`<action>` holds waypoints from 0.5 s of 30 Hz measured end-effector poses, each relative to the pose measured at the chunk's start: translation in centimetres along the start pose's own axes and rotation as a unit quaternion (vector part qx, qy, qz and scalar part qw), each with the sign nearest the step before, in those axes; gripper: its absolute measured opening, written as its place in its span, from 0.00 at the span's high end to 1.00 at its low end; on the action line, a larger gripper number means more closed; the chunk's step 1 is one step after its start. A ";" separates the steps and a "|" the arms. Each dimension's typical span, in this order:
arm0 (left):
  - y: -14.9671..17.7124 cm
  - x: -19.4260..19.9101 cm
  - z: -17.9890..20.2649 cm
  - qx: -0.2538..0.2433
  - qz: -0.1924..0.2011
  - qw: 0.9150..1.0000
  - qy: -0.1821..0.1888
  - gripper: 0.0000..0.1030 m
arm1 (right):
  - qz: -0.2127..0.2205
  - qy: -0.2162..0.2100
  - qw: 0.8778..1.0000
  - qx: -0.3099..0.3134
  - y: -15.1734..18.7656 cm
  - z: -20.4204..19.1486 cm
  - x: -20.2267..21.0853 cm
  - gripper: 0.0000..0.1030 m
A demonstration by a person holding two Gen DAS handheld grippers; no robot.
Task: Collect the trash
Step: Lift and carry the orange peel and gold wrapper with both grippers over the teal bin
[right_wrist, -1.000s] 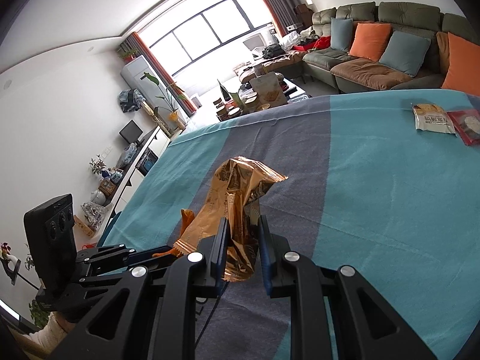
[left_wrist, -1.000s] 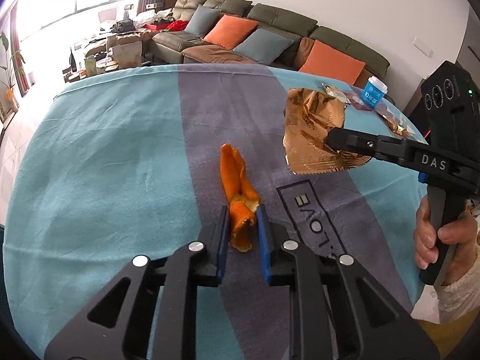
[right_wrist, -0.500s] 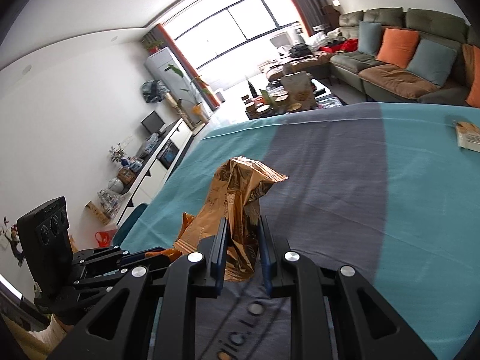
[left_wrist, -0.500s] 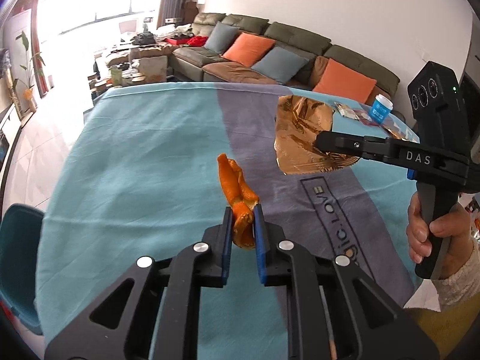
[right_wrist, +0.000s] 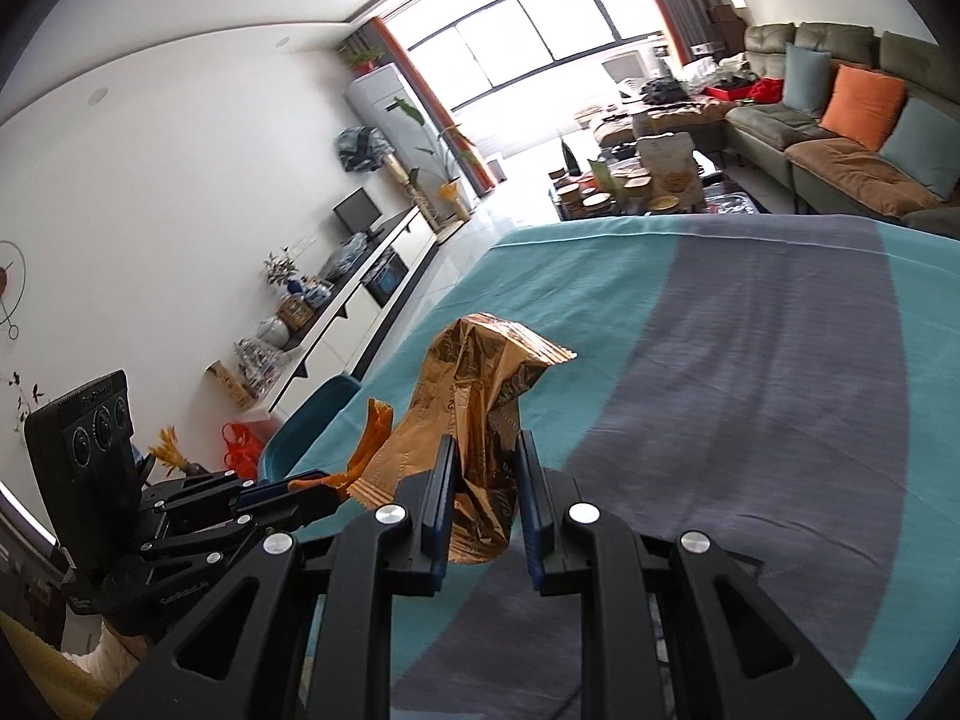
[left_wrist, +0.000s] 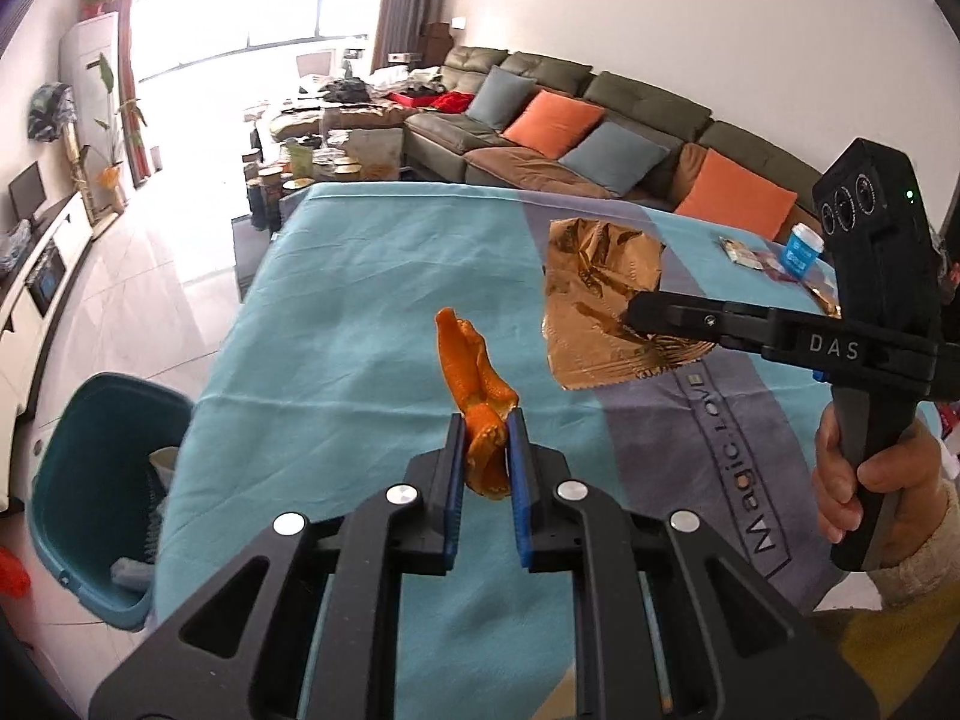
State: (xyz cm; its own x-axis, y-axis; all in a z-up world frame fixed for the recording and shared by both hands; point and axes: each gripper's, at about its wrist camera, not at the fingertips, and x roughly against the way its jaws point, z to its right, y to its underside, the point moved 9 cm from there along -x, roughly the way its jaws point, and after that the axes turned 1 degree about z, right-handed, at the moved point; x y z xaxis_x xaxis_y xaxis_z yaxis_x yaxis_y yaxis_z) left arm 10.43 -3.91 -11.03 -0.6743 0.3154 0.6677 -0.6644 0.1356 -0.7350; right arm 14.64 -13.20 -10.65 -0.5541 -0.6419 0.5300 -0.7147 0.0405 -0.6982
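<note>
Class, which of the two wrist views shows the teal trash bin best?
The left wrist view: the teal trash bin sits on the floor beside the table, open, with scraps inside. The right wrist view shows only a slice of its rim past the table edge.

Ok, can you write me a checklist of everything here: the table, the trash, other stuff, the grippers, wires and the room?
Surface: table under a teal and grey cloth.
Job's things: orange peel and gold wrapper, both lifted off the cloth; teal bin on the floor at the table's left, with scraps inside.
Clutter: blue-lidded tub and packets at the far edge.
Grippers: left hand-held gripper shut on peel; right hand-held gripper shut on wrapper.
Cables: nothing seen.
Surroundings: sofa with cushions, window, plants.
</note>
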 end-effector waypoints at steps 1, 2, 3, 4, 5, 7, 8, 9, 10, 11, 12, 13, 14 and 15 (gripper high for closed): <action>0.1 0.2 -0.4 0.003 0.001 1.000 -0.003 0.87 | -0.002 -0.003 1.000 0.003 0.0 -0.4 -0.2 0.82; 0.2 0.4 -0.6 0.006 0.001 1.000 -0.004 0.87 | -0.004 -0.006 1.000 0.006 0.1 -0.9 -0.5 0.82; 0.2 0.7 -0.9 0.009 0.002 1.000 -0.007 0.87 | -0.005 -0.008 1.000 0.008 0.1 -1.2 -0.6 0.82; 0.3 0.9 -1.2 0.012 0.003 1.000 -0.010 0.87 | -0.007 -0.010 1.000 0.011 0.1 -1.5 -0.8 0.82; 0.4 1.1 -1.5 0.015 0.003 1.000 -0.013 0.87 | -0.009 -0.012 1.000 0.014 0.2 -2.0 -1.0 0.82; 0.7 1.5 -2.2 0.019 0.005 1.000 -0.020 0.87 | -0.012 -0.016 1.000 0.017 0.2 -2.6 -1.5 0.82; 0.8 1.6 -2.5 0.022 0.005 1.000 -0.022 0.87 | -0.014 -0.018 1.000 0.019 0.2 -2.9 -1.7 0.82; 0.9 1.8 -2.8 0.024 0.006 0.999 -0.024 0.87 | -0.015 -0.019 0.999 0.021 0.2 -3.2 -1.9 0.82; 1.0 1.9 -3.1 0.026 0.006 0.999 -0.026 0.87 | -0.017 -0.020 0.999 0.023 0.2 -3.4 -2.1 0.82; 1.1 2.1 -3.4 0.029 0.007 0.999 -0.028 0.87 | -0.018 -0.021 0.999 0.024 0.2 -3.6 -2.2 0.82; 1.2 2.3 -3.5 0.031 0.008 0.999 -0.030 0.87 | -0.020 -0.023 0.999 0.026 0.2 -3.9 -2.4 0.82; 1.2 2.5 -3.8 0.032 0.009 0.999 -0.033 0.87 | -0.020 -0.024 0.999 0.027 0.3 -4.0 -2.5 0.82; 1.3 2.6 -4.0 0.033 0.010 0.999 -0.036 0.87 | -0.021 -0.025 0.999 0.029 0.3 -4.2 -2.6 0.82; 1.3 2.8 -4.3 0.036 0.011 0.999 -0.038 0.87 | -0.022 -0.026 0.999 0.031 0.1 -4.2 -3.0 0.82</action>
State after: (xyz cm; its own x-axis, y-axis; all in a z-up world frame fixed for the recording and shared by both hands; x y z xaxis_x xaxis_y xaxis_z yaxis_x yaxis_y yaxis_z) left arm 9.05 1.19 -10.65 -0.7096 0.2447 0.6608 -0.6689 0.0611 -0.7409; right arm 14.42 -8.07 -10.32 -0.4980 -0.6816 0.5361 -0.7098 -0.0348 -0.7035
